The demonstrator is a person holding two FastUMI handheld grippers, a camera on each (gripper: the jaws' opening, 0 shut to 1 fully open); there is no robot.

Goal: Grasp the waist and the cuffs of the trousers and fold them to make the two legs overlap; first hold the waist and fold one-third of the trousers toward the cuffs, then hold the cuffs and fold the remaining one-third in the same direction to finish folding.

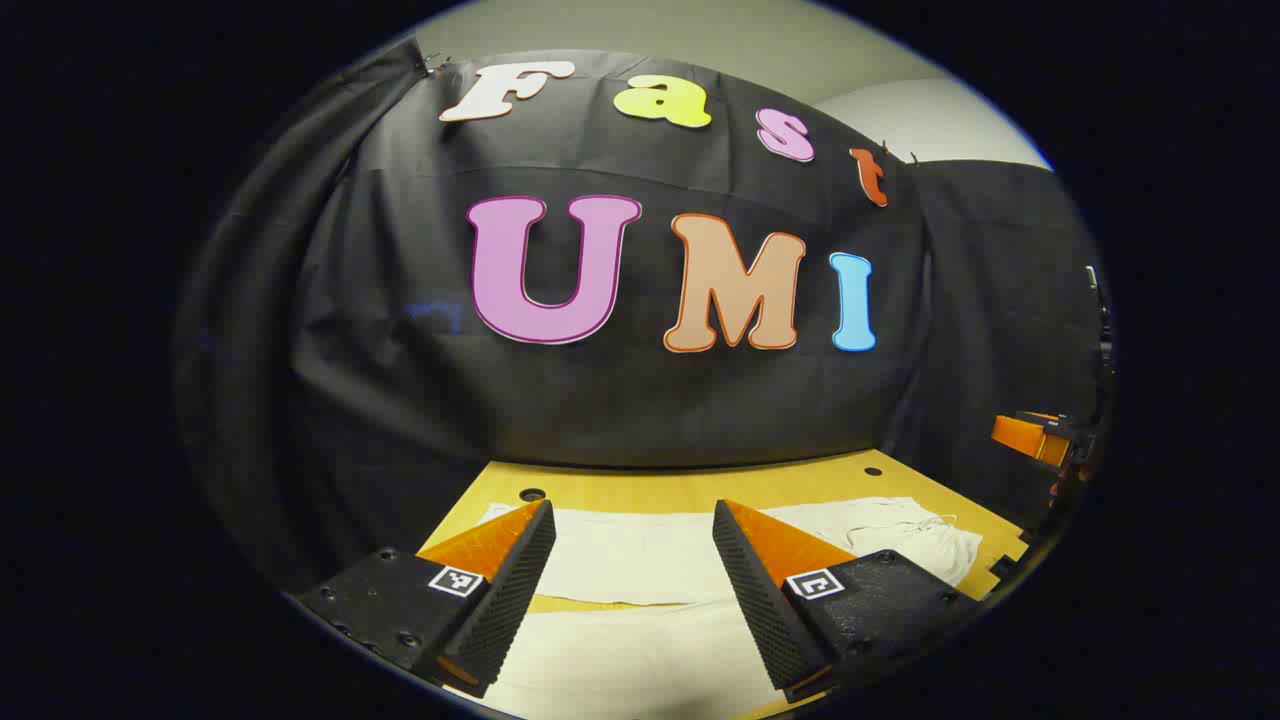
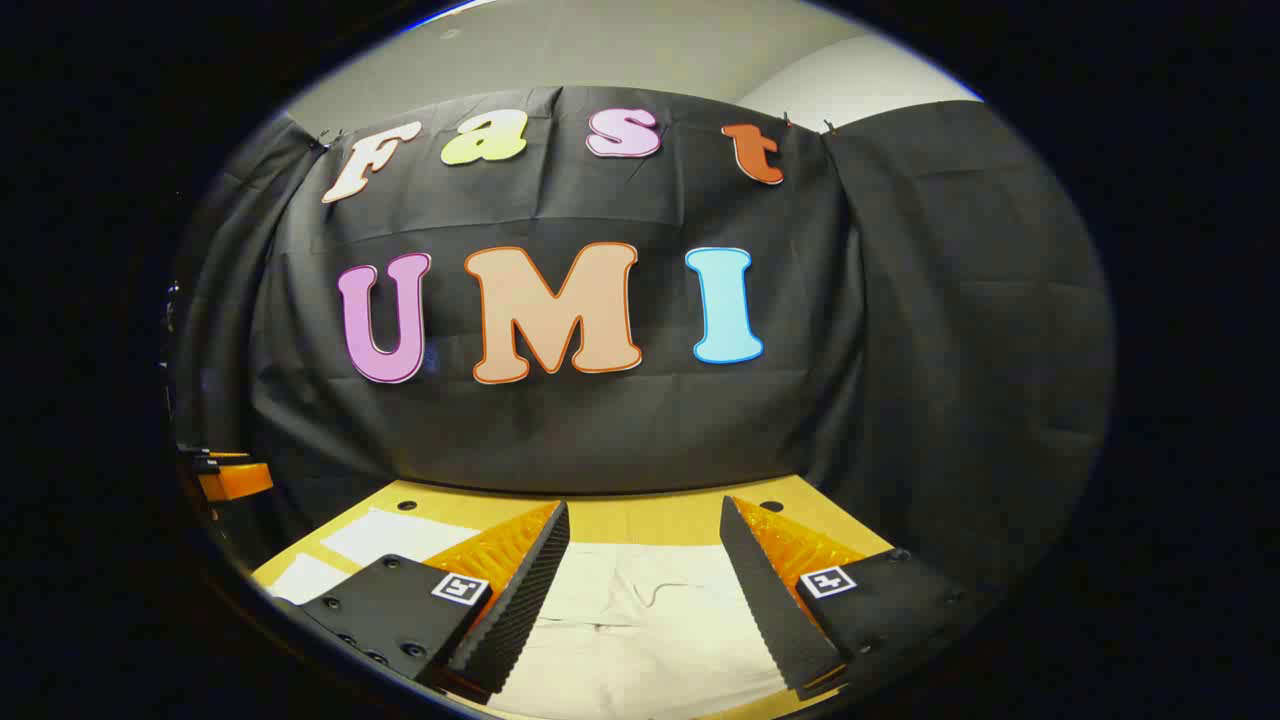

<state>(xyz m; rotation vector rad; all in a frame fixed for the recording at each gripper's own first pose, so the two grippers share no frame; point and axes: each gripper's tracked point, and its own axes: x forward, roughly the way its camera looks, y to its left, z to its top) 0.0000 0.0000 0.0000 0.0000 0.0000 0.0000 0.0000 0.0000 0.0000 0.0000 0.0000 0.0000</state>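
Trousers (image 1: 640, 560) below open hand-held grippers (image 1: 634, 560)

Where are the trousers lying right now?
The trousers lie flat on the wooden table, beneath both open tongs, waist end with drawstring toward the right in the left gripper view.

trousers (image 1: 640, 560) partly hidden behind gripper fingers (image 1: 500, 590).

Yellow wooden table (image 1: 700, 487) with holes, pale trousers (image 1: 640, 555) spread flat on it
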